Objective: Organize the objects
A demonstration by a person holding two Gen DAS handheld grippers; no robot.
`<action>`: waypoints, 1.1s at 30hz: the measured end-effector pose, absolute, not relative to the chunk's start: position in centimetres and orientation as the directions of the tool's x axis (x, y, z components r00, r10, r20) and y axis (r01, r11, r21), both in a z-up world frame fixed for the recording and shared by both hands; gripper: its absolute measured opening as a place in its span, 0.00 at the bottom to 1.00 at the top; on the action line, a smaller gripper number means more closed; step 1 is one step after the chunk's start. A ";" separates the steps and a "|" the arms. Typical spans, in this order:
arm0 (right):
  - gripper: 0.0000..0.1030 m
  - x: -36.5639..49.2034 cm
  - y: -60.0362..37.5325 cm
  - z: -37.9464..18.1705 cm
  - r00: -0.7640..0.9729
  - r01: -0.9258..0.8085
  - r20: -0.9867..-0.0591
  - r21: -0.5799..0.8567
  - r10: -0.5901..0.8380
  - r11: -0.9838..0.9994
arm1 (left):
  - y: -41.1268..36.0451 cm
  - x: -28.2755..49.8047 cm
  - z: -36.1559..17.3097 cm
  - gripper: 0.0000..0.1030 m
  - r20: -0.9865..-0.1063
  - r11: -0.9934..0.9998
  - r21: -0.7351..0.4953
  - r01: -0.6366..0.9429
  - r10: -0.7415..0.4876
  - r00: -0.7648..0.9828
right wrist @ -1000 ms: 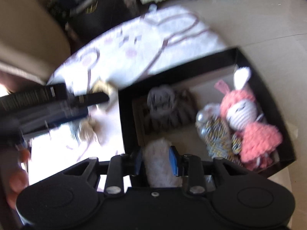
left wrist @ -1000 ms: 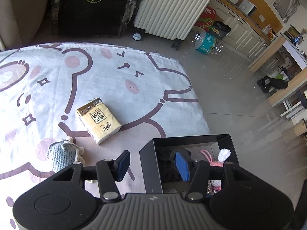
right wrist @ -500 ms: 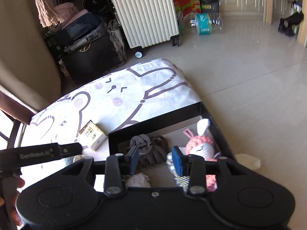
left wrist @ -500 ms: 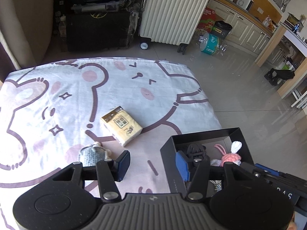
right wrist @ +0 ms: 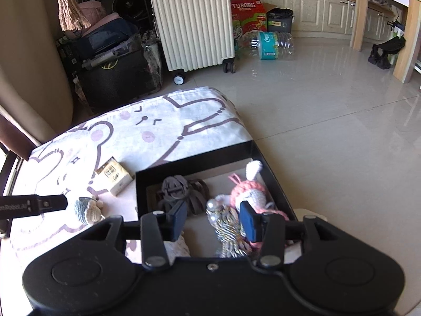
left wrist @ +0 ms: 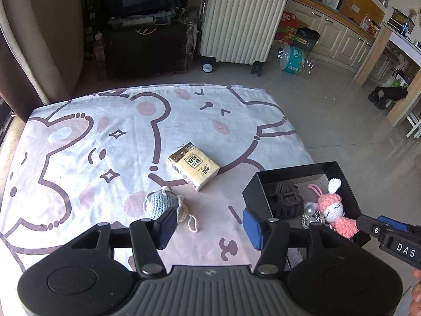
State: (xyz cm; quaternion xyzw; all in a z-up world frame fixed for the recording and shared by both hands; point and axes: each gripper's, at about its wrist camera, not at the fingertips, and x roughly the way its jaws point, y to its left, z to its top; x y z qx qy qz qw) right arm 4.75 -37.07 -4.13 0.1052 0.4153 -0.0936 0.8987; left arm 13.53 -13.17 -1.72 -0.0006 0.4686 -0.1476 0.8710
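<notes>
A black box (left wrist: 286,172) (right wrist: 194,164) sits at the right edge of the cartoon-print cloth. In it lie a dark strappy item (left wrist: 286,200) (right wrist: 181,192), a pink crochet bunny (left wrist: 334,210) (right wrist: 250,192), a silver tassel with pearls (right wrist: 229,223) and a white fluffy piece (right wrist: 179,247). On the cloth lie a yellow tissue pack (left wrist: 193,166) (right wrist: 114,175) and a blue-grey crochet toy (left wrist: 161,205) (right wrist: 84,209). My left gripper (left wrist: 209,227) is open and empty, above the cloth beside the box. My right gripper (right wrist: 214,220) is open and empty above the box.
The cloth (left wrist: 105,137) covers a low table; its right and far edges drop to a tiled floor (right wrist: 329,121). A white suitcase (left wrist: 242,18), dark boxes (left wrist: 144,47), a water jug (left wrist: 293,58) and kitchen cabinets (right wrist: 315,13) stand beyond.
My right gripper has let go of the white fluffy piece, opened and lifted back from the box. My left gripper has pulled back and up, so more of the cloth shows.
</notes>
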 end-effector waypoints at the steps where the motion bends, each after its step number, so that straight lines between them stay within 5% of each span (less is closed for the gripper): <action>1: 0.50 4.5 -37.1 -4.1 0.636 0.260 -0.767 0.105 -0.089 0.960 | -13.2 13.3 -1.7 0.61 -0.815 0.956 -0.133 0.260 -0.255 0.520; 8: 0.65 3.3 -37.2 -4.1 0.630 0.282 -0.763 0.052 -0.144 0.958 | -13.4 11.9 -1.9 0.95 -0.806 0.954 -0.073 0.291 -0.229 0.546; 12: 0.79 3.1 -37.2 -4.1 0.629 0.296 -0.757 0.022 -0.178 0.955 | -13.3 11.9 -2.4 1.00 -0.814 0.956 -0.043 0.290 -0.202 0.544; 20: 1.00 3.1 -37.1 -4.4 0.618 0.322 -0.746 -0.046 -0.246 0.946 | -12.7 12.1 -2.9 1.00 -0.816 0.959 -0.042 0.281 -0.195 0.544; 33: 1.00 3.1 -37.6 -4.8 0.603 0.338 -0.753 -0.058 -0.264 0.939 | -13.6 12.1 -3.1 1.00 -0.813 0.946 -0.041 0.321 -0.218 0.540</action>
